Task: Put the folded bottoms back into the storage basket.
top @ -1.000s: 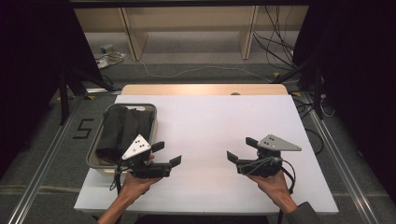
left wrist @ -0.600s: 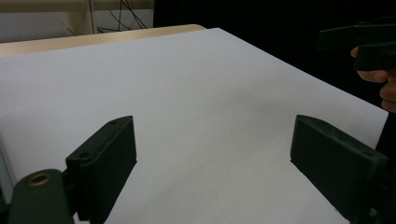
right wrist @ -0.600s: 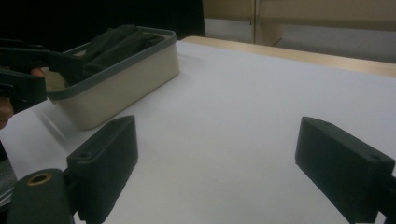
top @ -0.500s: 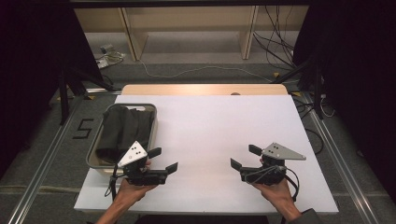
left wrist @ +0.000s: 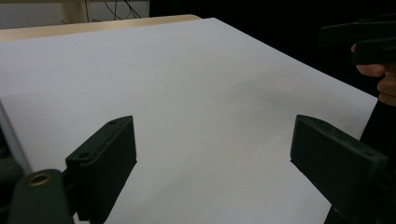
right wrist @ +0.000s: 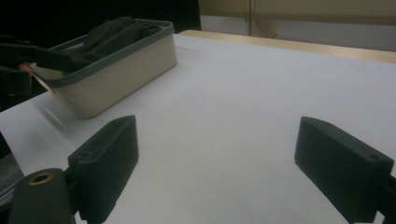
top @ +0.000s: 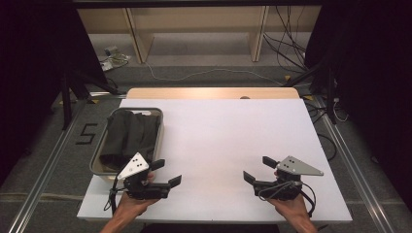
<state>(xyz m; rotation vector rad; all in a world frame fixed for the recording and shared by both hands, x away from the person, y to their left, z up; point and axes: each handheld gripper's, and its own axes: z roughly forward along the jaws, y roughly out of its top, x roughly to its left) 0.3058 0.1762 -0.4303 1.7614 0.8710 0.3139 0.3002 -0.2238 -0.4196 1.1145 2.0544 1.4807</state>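
At the table's near edge, both grippers wide, empty.
Left gripper [top: 166, 173] should best swing over the bin [top: 159, 141], pinching the dark cloth [top: 127, 138]; right gripper [top: 257, 170] waits.

White sheet [top: 218, 141] covers the wooden table [top: 209, 92].

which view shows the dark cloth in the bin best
The high view: it looks down into the bin at the whole cloth. The right gripper view catches its top edge over the rim; the left gripper view faces the table.
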